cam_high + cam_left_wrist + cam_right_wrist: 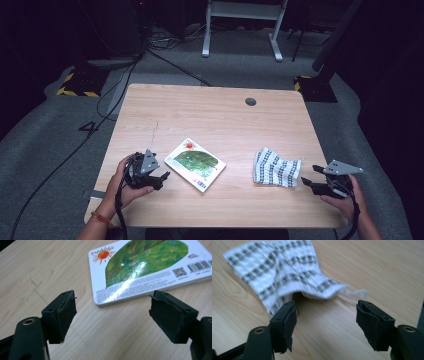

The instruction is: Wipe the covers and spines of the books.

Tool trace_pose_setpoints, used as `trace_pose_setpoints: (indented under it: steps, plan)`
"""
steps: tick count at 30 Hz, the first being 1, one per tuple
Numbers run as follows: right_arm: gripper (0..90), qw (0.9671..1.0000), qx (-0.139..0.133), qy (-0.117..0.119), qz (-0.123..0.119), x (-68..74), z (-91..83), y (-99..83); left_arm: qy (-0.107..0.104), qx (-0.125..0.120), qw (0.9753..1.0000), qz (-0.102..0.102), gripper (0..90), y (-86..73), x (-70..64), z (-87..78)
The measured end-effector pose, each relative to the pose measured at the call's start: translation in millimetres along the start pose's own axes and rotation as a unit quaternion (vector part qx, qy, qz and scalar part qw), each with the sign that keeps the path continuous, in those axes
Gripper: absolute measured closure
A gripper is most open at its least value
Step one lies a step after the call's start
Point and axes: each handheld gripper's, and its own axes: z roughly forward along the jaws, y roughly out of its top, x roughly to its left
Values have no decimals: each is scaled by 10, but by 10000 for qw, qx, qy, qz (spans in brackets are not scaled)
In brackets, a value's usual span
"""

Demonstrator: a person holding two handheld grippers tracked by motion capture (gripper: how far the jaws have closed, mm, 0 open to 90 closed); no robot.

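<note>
I have the left gripper [162,179] spread wide near the bench's [210,115] front left edge, just beside the glossy white card with a green picture and orange sun [195,164]. My right gripper [306,182], also wide, sits near the front right corner, facing the crumpled black-and-white checked cloth [276,168].

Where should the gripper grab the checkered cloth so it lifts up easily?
Probably the raised edge of the checkered cloth facing the right gripper. It arches off the table there, so one jaw may slide underneath, coming in low from that side.
</note>
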Motion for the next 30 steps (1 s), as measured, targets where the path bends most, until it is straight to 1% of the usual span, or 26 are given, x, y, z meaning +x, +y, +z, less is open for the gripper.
trace_pose_setpoints:
  steps: [1, 2, 5, 7, 8, 9, 10, 12, 13, 14, 15, 17, 18, 21, 24, 30]
  plan:
    - [333, 9999, 31, 7, 113, -20, 7, -64, -18, 51, 10000, 14, 222, -28, -3, 15]
    - [331, 9998, 36, 8, 174, -31, 15, -102, -5, 124, 9999, 44, 221, -65, -6, 34]
    - [327, 9992, 104, -8, 383, -63, 73, -245, -141, 220, 9996, -100, 219, -180, 8, 113]
    - [318, 9981, 147, -74, 600, -86, 143, -308, -181, 238, 9993, -220, 217, -241, 15, 172]
    - [295, 9975, 167, -114, 675, -92, 178, -321, -187, 270, 9991, -262, 217, -262, 11, 200]
    - [285, 9972, 121, -93, 732, -97, 192, -330, -161, 373, 9988, -270, 214, -293, -3, 245]
    - [283, 9965, 76, -41, 826, -111, 204, -341, -256, 242, 9987, -377, 196, -322, 3, 258]
    - [284, 9960, 39, -6, 898, -133, 204, -359, -341, 165, 9976, -585, 191, -350, 18, 272]
    - [283, 9957, 15, -19, 924, -133, 205, -365, -434, 143, 9964, -715, 185, -367, 33, 282]
    - [280, 9956, -7, -50, 934, -127, 207, -369, -566, 127, 9944, -886, 184, -382, 55, 299]
    - [276, 9955, -28, -63, 940, -122, 211, -372, -589, 142, 9939, -923, 181, -383, 65, 300]
    - [275, 9955, -25, -66, 941, -123, 211, -372, -575, 140, 9940, -921, 178, -383, 59, 301]
    - [274, 9955, -20, -71, 948, -122, 211, -372, -565, 145, 9944, -879, 177, -382, 65, 300]
    - [269, 9955, -18, -99, 947, -118, 212, -371, -585, 139, 9941, -902, 171, -382, 65, 305]
    - [269, 9954, -21, -105, 949, -117, 210, -374, -623, 148, 9943, -852, 162, -380, 82, 313]
    - [267, 9953, -19, -120, 964, -118, 207, -376, -633, 153, 9942, -857, 145, -374, 97, 326]
